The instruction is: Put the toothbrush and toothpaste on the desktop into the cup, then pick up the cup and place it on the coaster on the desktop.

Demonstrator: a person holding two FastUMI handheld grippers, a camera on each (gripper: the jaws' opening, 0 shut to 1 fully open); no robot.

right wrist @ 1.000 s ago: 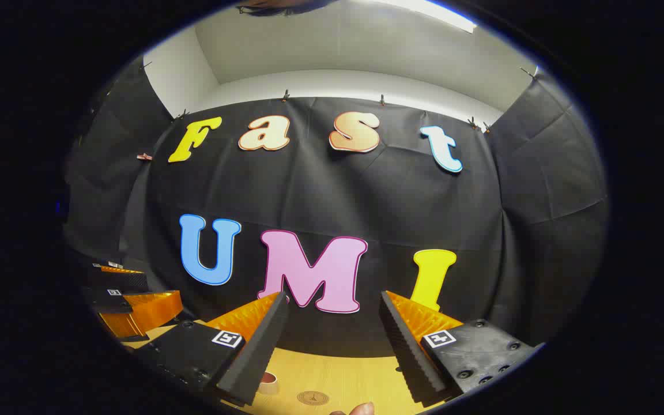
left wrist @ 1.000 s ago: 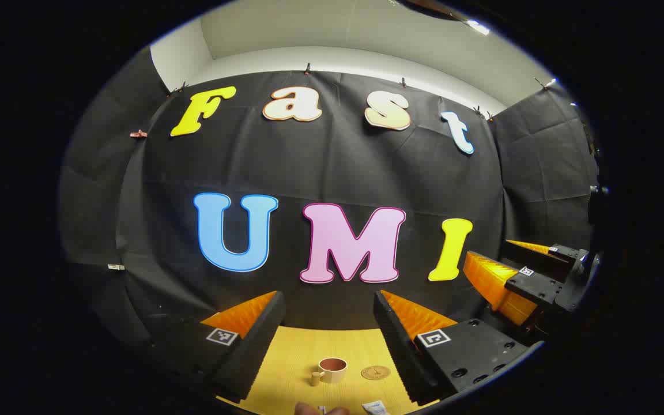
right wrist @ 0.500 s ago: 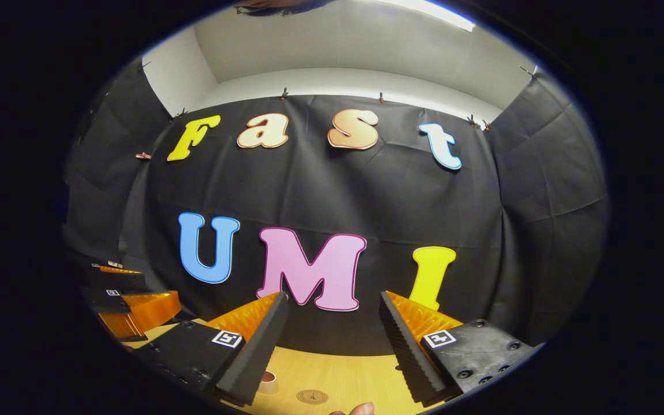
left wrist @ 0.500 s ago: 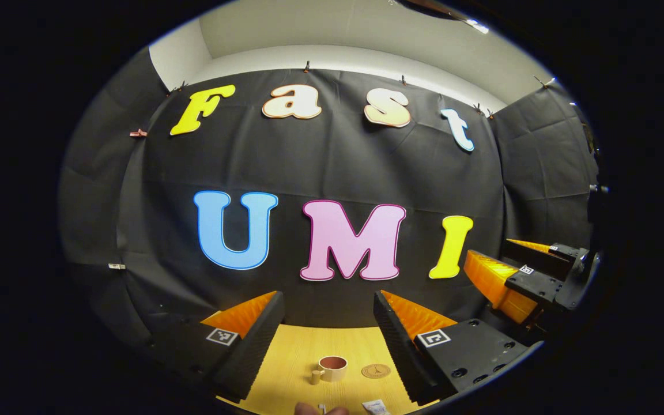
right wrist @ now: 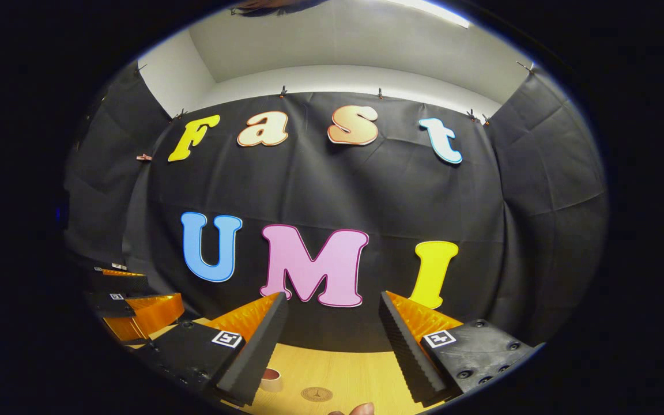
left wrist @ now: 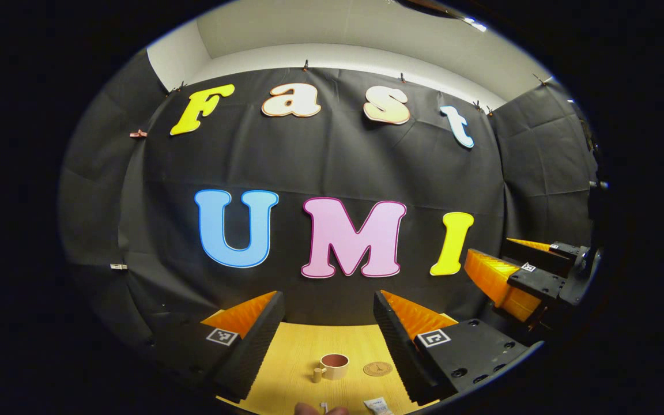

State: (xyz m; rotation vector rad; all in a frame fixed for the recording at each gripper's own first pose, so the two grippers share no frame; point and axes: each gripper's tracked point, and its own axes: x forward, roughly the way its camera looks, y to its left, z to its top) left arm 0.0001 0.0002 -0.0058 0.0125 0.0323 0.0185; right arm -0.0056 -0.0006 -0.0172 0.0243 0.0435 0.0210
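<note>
— Standing upright on the pale wooden table, the cup (left wrist: 335, 366) shows a cream outside, a reddish inside and a handle turned to the left in the left gripper view. How is it placed?

— It sits mid-table, well short of the far edge, which meets the black cloth wall (left wrist: 332, 155). Just beside it, on the right and not touching, lies the round brown coaster (left wrist: 377, 369).

— What else is down there?

— A white packet-like end, perhaps the toothpaste (left wrist: 378, 406), lies at the near edge, cut off by the view; too little shows to be sure. A fingertip (left wrist: 309, 410) pokes in beside it.

— And the grippers?

— The left gripper (left wrist: 328, 314) hangs above the table, fingers spread wide and holding nothing; the cup appears between them, farther off. The right gripper (right wrist: 332, 317) is likewise agape and empty. In its own view its left finger hides half the cup (right wrist: 270, 378), with the coaster (right wrist: 316, 394) showing in the gap.
</note>
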